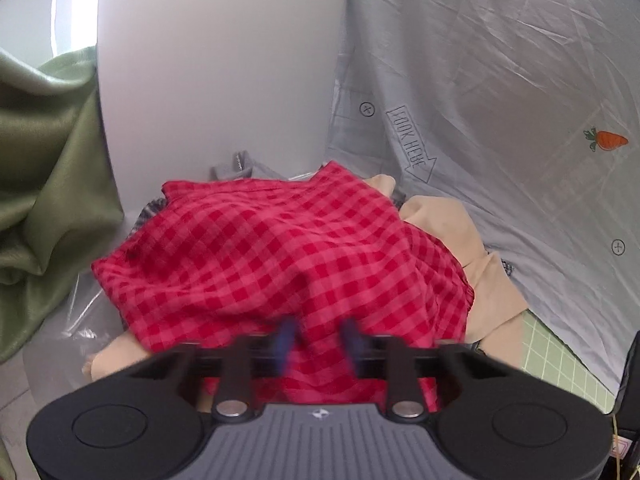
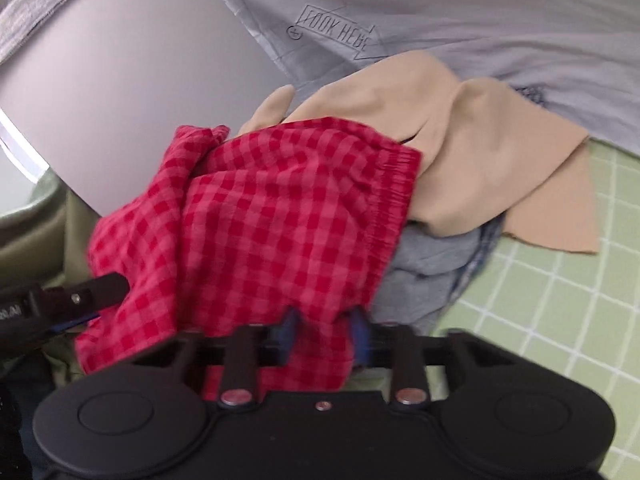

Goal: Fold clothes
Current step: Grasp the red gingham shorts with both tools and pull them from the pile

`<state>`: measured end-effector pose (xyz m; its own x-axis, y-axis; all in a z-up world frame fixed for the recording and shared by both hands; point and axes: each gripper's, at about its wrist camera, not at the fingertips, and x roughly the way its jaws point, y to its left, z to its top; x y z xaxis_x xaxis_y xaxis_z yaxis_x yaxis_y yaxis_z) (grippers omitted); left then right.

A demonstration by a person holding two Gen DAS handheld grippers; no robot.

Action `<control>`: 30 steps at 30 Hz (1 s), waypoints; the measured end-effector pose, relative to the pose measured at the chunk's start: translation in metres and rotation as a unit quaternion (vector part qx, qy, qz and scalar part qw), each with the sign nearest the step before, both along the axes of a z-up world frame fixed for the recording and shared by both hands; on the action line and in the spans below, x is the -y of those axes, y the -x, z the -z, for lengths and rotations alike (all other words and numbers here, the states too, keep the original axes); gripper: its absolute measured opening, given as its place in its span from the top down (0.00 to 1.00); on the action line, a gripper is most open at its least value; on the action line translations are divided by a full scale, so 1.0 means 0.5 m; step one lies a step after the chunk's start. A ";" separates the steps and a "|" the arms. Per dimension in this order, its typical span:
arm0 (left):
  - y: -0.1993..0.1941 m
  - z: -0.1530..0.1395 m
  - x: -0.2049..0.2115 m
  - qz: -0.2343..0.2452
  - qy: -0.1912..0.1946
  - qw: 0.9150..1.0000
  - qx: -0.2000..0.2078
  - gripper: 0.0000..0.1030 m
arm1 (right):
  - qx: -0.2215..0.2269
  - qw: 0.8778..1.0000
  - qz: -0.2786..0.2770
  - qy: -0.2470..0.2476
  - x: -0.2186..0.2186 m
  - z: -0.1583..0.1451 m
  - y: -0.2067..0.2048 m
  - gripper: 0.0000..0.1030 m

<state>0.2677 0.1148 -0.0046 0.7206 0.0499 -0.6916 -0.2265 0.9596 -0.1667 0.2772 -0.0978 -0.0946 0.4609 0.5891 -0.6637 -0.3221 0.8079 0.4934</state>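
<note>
A red checked garment [image 1: 280,248] lies crumpled on top of a pile of clothes. In the left wrist view my left gripper [image 1: 319,340] is shut on its near edge, with a fold of the cloth bunched between the blue pads. My right gripper [image 2: 324,332] is shut on another part of the same red checked garment [image 2: 260,220], near its gathered waistband. One of the left gripper's fingers [image 2: 102,285] shows at the left of the right wrist view, at the cloth's left edge. Both views are slightly blurred.
A beige garment [image 2: 480,152] and a grey garment [image 2: 432,272] lie under the red one. A pale grey printed sheet [image 1: 480,80] rises behind, a white panel [image 1: 220,60] to the left, and a green curtain [image 1: 40,160] beyond it. A green gridded mat [image 2: 560,300] covers the surface.
</note>
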 end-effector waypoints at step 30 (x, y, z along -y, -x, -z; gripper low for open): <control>0.482 0.052 0.440 0.181 0.059 0.973 -0.131 0.55 | -0.027 0.890 0.414 0.190 0.843 -0.055 0.783 0.75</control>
<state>0.0266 -0.1054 -0.0304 0.4736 -0.2659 -0.8396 0.0733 0.9619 -0.2632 -0.1146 -0.5191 -0.0672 0.5935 -0.2094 -0.7772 0.4770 0.8692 0.1301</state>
